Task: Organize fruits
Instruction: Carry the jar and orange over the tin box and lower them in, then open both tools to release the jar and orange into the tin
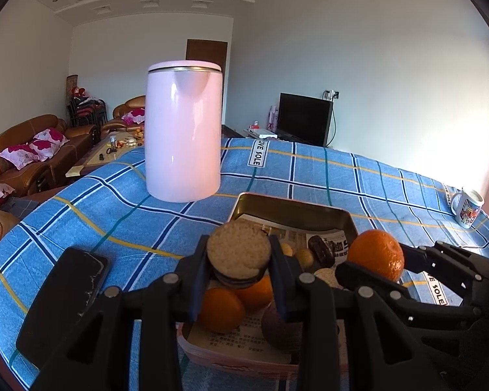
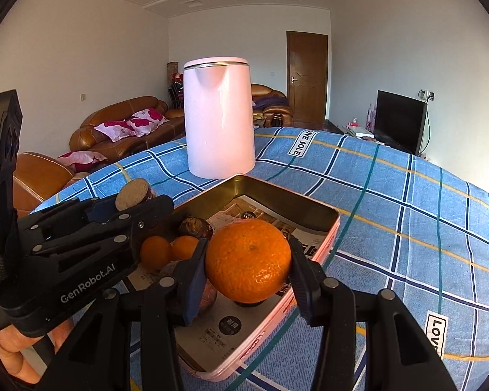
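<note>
My left gripper (image 1: 238,254) is shut on a round beige cookie with a dark base (image 1: 238,248), held above the metal tin (image 1: 296,207). My right gripper (image 2: 248,260) is shut on a large orange (image 2: 248,260), held over the tin (image 2: 313,208). The orange also shows in the left wrist view (image 1: 376,254), and the cookie in the right wrist view (image 2: 133,194). In the newspaper-lined tin lie two small oranges (image 1: 221,309) (image 2: 155,251), a brown round fruit (image 1: 282,330) and dark snacks (image 1: 321,251).
A pink kettle (image 1: 183,130) stands on the blue checked tablecloth (image 1: 114,215) behind the tin. A black phone (image 1: 65,296) lies at the left. A white mug (image 1: 467,207) stands at the far right edge. Sofas and a television are beyond the table.
</note>
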`<act>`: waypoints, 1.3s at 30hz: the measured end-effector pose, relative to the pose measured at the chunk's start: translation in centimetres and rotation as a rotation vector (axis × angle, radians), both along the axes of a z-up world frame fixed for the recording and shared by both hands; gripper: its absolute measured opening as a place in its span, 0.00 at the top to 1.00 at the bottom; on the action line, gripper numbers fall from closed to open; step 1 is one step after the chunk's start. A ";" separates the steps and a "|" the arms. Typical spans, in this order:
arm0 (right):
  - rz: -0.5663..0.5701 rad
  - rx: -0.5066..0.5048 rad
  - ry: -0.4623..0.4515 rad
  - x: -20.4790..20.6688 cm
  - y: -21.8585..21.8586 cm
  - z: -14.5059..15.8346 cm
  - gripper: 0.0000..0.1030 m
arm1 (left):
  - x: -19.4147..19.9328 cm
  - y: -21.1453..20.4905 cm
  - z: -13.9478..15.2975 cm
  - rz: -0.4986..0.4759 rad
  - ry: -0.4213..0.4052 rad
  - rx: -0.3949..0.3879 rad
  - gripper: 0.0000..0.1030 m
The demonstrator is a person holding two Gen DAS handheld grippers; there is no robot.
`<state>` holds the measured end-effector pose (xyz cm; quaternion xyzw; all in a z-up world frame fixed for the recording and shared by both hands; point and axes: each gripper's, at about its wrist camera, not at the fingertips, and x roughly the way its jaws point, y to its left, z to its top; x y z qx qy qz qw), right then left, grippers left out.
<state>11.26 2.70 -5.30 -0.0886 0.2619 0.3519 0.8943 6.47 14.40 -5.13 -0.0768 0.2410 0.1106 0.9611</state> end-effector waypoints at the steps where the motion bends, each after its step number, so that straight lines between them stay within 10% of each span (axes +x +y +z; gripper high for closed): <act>1: 0.002 0.001 0.005 0.0 0.0 -0.1 0.53 | 0.0 0.0 -0.1 0.000 0.002 -0.002 0.66; 16: 0.040 -0.034 0.077 0.2 0.8 -1.2 0.51 | 0.3 0.5 -1.2 0.002 0.044 -0.024 0.64; 24: 0.018 0.007 0.049 -0.4 -0.6 -0.3 0.36 | -1.1 0.8 -0.4 0.033 -0.002 -0.021 0.19; 39: -0.045 0.030 -0.026 -2.5 -3.4 1.5 0.31 | -2.4 -0.6 0.6 0.009 -0.029 0.010 0.12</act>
